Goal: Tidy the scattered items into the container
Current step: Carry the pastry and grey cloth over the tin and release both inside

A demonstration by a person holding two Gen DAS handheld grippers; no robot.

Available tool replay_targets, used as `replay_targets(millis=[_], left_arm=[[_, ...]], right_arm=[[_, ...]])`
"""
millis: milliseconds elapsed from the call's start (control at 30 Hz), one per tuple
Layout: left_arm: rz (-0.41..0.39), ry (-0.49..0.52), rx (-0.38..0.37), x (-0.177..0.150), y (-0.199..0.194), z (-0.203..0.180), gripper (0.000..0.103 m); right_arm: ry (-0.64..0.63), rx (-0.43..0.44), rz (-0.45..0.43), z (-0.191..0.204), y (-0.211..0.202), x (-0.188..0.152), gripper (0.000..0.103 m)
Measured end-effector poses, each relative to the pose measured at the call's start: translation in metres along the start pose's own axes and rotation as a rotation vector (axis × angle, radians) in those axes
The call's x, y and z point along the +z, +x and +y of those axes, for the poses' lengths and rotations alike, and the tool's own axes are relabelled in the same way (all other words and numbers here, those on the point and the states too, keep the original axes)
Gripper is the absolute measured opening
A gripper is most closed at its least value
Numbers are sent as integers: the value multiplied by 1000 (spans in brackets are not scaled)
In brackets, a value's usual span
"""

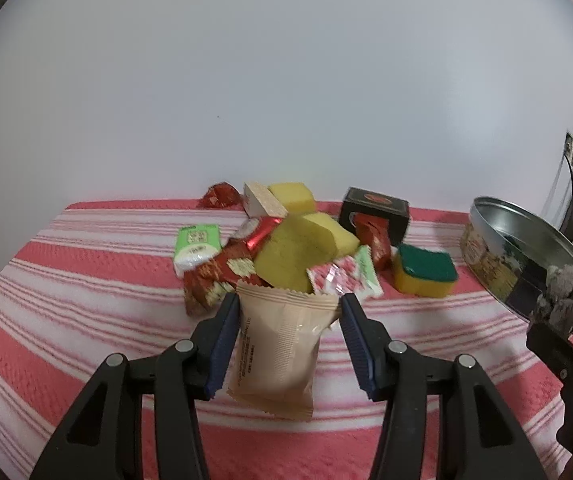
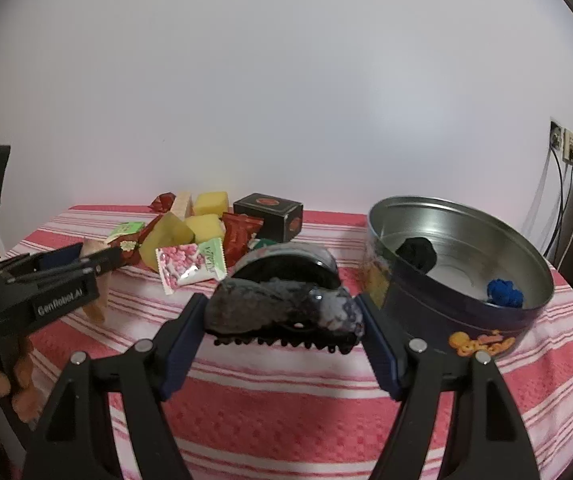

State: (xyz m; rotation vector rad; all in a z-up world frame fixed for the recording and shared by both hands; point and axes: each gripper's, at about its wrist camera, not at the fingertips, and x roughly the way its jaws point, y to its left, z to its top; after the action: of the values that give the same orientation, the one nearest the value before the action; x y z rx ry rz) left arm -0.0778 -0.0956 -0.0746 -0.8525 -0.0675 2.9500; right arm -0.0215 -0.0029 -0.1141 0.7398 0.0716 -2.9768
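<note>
My left hand-held gripper [image 1: 288, 334] grips a beige snack packet [image 1: 282, 356], lower centre of the left wrist view; small print runs down its side but is too blurred to read. My right hand-held gripper [image 2: 282, 334] clamps a dark hair claw clip [image 2: 282, 310] with grey fuzzy trim, lower centre of the right wrist view. The left tool's side there reads "GenRobot.AI".

The round tin [image 2: 462, 280] sits right of centre in the right wrist view on the red-and-white striped table [image 2: 286, 408], open, cartoon print on its wall, text unreadable. Inside: one black item [image 2: 416, 254], one blue item [image 2: 504, 292].

The pile is at centre left: three plain yellow sponges [image 1: 302, 248], one green-topped sponge [image 1: 424, 276], one black box [image 1: 374, 212] with a red oval logo, one pink-and-green sachet [image 2: 190, 264], one green packet [image 1: 196, 246], and several red wrappers [image 1: 218, 276]. Their print is illegible.
</note>
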Motion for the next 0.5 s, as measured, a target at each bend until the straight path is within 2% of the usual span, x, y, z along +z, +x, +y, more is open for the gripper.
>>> replay_targets(millis=[500], left_arm=[[-1,60,-92,-11,-28,-69,53]], right_arm=[[48,-64,-7,-48,-35,-19,75]])
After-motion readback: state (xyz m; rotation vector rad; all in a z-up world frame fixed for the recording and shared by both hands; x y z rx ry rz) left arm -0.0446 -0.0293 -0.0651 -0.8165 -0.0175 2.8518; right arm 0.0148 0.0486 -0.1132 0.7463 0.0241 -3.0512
